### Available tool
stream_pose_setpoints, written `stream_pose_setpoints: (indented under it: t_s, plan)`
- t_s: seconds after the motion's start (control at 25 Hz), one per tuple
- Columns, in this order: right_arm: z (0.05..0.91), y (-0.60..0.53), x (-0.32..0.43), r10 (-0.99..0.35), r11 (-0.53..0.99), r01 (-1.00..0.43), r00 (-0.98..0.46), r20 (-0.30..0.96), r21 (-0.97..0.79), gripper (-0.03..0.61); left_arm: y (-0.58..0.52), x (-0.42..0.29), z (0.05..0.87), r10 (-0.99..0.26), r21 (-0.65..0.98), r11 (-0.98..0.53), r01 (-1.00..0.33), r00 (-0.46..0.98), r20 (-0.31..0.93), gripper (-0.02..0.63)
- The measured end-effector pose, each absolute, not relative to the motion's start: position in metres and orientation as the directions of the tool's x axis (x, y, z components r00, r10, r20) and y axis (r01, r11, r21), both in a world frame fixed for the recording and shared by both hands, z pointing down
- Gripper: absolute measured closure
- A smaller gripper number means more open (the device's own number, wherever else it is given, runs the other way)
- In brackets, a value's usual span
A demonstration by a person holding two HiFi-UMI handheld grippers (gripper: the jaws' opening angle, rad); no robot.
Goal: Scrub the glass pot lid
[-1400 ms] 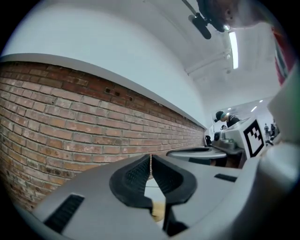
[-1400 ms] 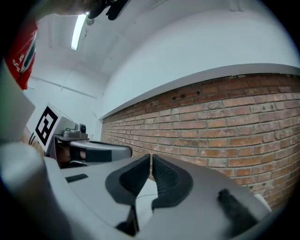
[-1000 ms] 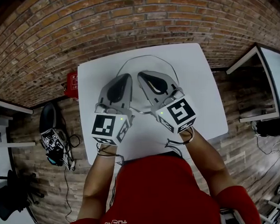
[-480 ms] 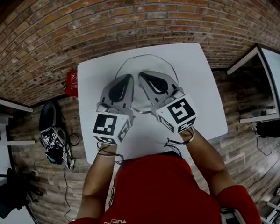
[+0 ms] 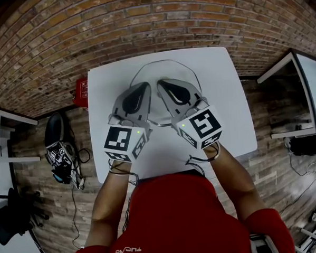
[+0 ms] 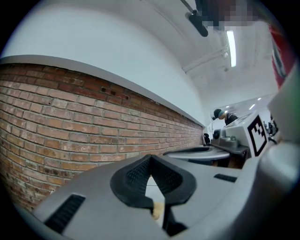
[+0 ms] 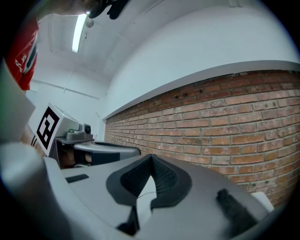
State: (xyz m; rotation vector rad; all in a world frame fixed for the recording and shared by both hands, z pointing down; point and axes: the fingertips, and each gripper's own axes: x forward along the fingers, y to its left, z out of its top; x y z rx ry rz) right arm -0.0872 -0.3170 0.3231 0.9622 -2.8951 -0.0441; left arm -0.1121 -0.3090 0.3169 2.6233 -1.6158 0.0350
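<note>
The glass pot lid (image 5: 163, 70) lies flat on the white table (image 5: 219, 93); it shows only as a thin round rim, and its middle is hidden under both grippers. My left gripper (image 5: 144, 87) and right gripper (image 5: 161, 84) hover side by side over the lid, tips nearly touching each other and pointing at the brick wall. The left gripper (image 6: 150, 157) has its ribbed pads closed together at the tip with nothing gripped. The right gripper (image 7: 151, 156) also has its pads met at the tip, empty. Each gripper view shows the other gripper's marker cube (image 6: 255, 136) (image 7: 47, 126) alongside.
The table's far edge stands against a brick wall (image 5: 152, 23). A red object (image 5: 82, 95) and a black device with markers (image 5: 59, 155) lie on the floor at the left. Other white tables stand at the far left (image 5: 0, 131) and right (image 5: 303, 84).
</note>
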Motion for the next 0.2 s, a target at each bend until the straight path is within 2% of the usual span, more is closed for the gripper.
stream_pose_setpoints:
  t_s: [0.2]
  plan:
    - [0.3243, -0.3187, -0.0843, -0.602, 0.799, -0.599, -0.795, 0.079, 0.056, 0.549, -0.3099, -0.1098, 0.3175, -0.89, 0.041, -0.452, -0.891, 0.454, 0.05, 0.595]
